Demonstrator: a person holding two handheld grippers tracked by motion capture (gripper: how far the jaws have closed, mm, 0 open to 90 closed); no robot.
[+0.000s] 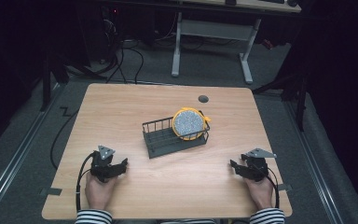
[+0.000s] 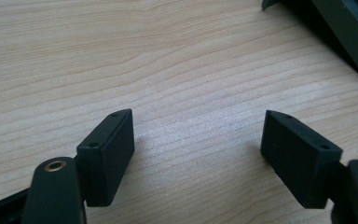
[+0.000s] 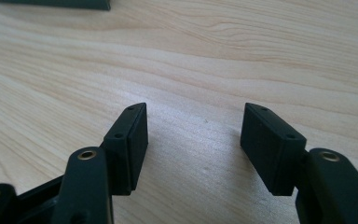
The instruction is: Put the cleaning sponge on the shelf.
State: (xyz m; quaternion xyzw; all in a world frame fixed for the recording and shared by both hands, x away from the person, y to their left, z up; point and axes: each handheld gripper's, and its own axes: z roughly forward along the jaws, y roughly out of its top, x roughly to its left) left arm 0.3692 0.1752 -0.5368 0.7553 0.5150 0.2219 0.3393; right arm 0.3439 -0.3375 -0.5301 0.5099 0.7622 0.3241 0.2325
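Yellow-rimmed and speckled grey on its face, a round plate (image 1: pixel 189 123) stands on edge in the right end of a dark wire rack (image 1: pixel 168 138), leaning against the rack's rails. The rack sits near the middle of the wooden table (image 1: pixel 121 107), turned slightly askew, and its left part is free.

Well apart from it, near the table's front edge, both hands rest on the wood. The left claw (image 1: pixel 123 163) lies at the front left, pointing toward the rack; in the left gripper view (image 2: pixel 198 135) its jaws stand wide apart with bare wood between them, and a corner of the rack shows at the upper right. The right claw (image 1: pixel 233 164) lies at the front right, pointing inward; in the right gripper view (image 3: pixel 193 126) its jaws are also spread, with wood grain alone between them.

A small dark round grommet (image 1: pixel 203 99) sits in the table's far edge area, behind the rack.
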